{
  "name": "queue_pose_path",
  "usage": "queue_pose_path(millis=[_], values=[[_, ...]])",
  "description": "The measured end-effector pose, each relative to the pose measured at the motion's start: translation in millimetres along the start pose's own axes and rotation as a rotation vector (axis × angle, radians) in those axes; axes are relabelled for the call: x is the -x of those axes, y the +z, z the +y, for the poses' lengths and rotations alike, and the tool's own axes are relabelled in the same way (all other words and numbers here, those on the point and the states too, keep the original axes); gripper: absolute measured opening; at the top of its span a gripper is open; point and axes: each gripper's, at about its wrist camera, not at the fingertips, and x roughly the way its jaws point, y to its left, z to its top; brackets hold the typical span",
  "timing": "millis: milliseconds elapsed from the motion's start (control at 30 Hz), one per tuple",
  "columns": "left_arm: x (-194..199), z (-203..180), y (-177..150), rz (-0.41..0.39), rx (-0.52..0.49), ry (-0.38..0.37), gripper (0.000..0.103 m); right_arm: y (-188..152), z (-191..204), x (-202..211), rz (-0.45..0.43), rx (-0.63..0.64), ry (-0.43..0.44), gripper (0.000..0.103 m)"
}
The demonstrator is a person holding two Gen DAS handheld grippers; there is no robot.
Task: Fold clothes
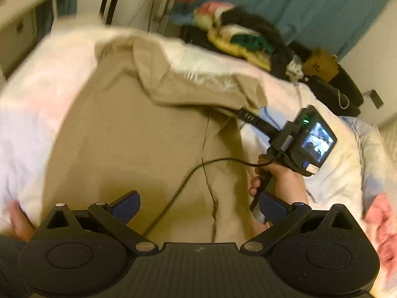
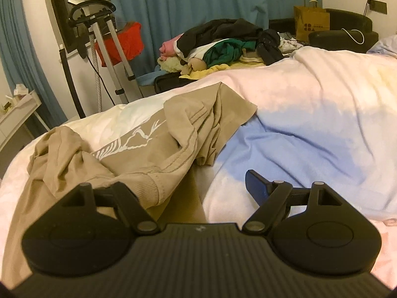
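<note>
A bedroom with blue curtains (image 2: 198,2) along the far wall; most of the view is a bed covered by a pastel duvet (image 2: 322,104) that shades from pink to blue and pale yellow.

At the far left stands a garment steamer stand (image 2: 99,24) with a red cloth (image 2: 126,42) hanging beside it. Spread across the left and middle of the duvet lies the tan T-shirt (image 1: 139,144), rumpled, with a white skeleton print (image 2: 129,144) on its far part and a ribbed cuff near the right gripper's camera.

The left gripper (image 1: 198,206) hangs over the near part of the shirt, its blue-padded fingers (image 1: 129,204) set well apart with nothing between them. A thin black cable (image 1: 183,181) trails over the cloth from the other tool.

In the far middle, beyond the bed's edge, sits a heap of mixed clothes (image 2: 223,47), black, green, yellow and pink.

The right gripper (image 2: 198,188) is at the shirt's right edge, held in a hand (image 1: 278,176) seen from the left wrist view, its small screen lit. Its jaws stand wide; the right finger is over the blue part of the duvet, the left one is hidden under a fold of the shirt's sleeve, and no pinch on the cloth is visible.

At the far right a brown paper bag (image 2: 311,22) stands by a dark armchair (image 2: 347,32).
</note>
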Motion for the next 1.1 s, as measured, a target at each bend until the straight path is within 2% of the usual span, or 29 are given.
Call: queue_pose_path(millis=[67, 200, 300, 433, 533, 600, 633, 733, 800, 867, 967, 1033, 1100], values=[[-3.2, 12.5, 15.4, -0.007, 0.029, 0.009, 0.103, -0.7, -0.4, -1.7, 0.001, -0.014, 0.000, 0.079], [-16.2, 20.1, 45.1, -0.126, 0.003, 0.094, 0.103, -4.3, 1.6, -3.3, 0.015, -0.024, 0.017, 0.079], [-43.6, 33.1, 63.1, -0.179, 0.025, 0.135, 0.103, -5.7, 4.3, -0.5, 0.020, -0.021, 0.023, 0.079], [-96.0, 63.7, 84.0, -0.205, 0.057, 0.187, 0.100, -6.6, 10.2, 10.3, 0.014, -0.033, 0.045, 0.079], [-136.3, 97.0, 95.3, -0.170, 0.090, 0.184, 0.091, -12.9, 14.9, 22.6, 0.011, -0.079, 0.077, 0.079], [-160.5, 120.7, 103.6, -0.138, 0.142, 0.146, 0.083, -22.0, 14.9, 30.8, 0.017, -0.150, 0.118, 0.079], [-170.7, 132.3, 107.2, -0.131, 0.179, 0.104, 0.081, -26.2, 16.1, 32.9, 0.028, -0.173, 0.140, 0.079], [-193.3, 158.3, 116.8, -0.130, 0.275, -0.007, 0.082, -28.2, 22.0, 31.9, 0.051, -0.158, 0.163, 0.079], [-198.9, 166.3, 123.5, -0.158, 0.298, -0.068, 0.083, -23.0, 22.6, 32.9, 0.024, -0.146, 0.164, 0.079], [-202.1, 167.1, 131.2, -0.181, 0.295, -0.102, 0.082, -17.1, 17.7, 34.7, -0.011, -0.152, 0.154, 0.079], [-197.7, 169.5, 140.8, -0.221, 0.279, -0.135, 0.070, -10.5, 9.7, 33.0, -0.046, -0.145, 0.131, 0.079], [-192.6, 172.2, 142.1, -0.236, 0.264, -0.171, 0.064, -10.2, 6.1, 27.4, -0.033, -0.130, 0.118, 0.079], [-188.0, 171.6, 141.5, -0.264, 0.238, -0.212, 0.064, -10.4, 2.4, 18.9, 0.002, -0.115, 0.116, 0.080]])
